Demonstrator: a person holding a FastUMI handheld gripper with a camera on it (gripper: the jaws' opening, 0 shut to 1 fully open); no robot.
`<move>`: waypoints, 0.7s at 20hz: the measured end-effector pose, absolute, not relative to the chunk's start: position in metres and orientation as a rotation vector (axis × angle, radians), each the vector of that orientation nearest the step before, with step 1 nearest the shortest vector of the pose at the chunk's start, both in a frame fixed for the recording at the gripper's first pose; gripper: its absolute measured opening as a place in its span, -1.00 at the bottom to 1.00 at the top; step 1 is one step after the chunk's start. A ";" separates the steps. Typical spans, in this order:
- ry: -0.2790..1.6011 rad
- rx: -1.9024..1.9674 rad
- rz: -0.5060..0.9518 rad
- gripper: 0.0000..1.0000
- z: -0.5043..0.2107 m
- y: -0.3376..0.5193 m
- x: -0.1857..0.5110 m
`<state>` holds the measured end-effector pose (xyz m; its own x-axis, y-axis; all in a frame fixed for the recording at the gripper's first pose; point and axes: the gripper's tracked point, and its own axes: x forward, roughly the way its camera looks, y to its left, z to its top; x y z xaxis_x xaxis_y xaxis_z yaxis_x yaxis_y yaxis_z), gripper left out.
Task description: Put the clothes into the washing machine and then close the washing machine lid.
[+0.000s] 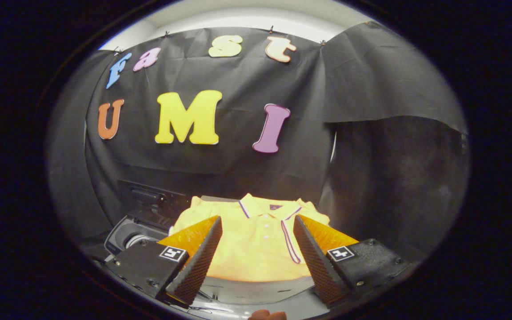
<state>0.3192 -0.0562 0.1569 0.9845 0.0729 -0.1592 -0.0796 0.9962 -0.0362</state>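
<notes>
Ahead of the tongs: yellow polo shirt (256,240) lying folded flat, collar pointing away, long axis running straight out from the fingers.
Tongs (258,249): spread wide, holding nothing, shirt just beyond the tips.
Washing machine (127,235): off to the left of the shirt, lid up, drum looks empty I guess.

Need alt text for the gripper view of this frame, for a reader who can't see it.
A folded yellow polo shirt lies just ahead of the open gripper, showing between its spread jaws, neither touching it. Beside the shirt is the washing machine with its lid raised, in front of the booth's black cloth wall.
</notes>
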 end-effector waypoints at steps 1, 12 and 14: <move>0.184 -0.035 0.076 1.00 0.154 -0.058 0.335; 0.531 0.008 0.075 1.00 0.069 -0.065 0.423; 0.578 -0.036 0.058 1.00 0.054 -0.071 0.426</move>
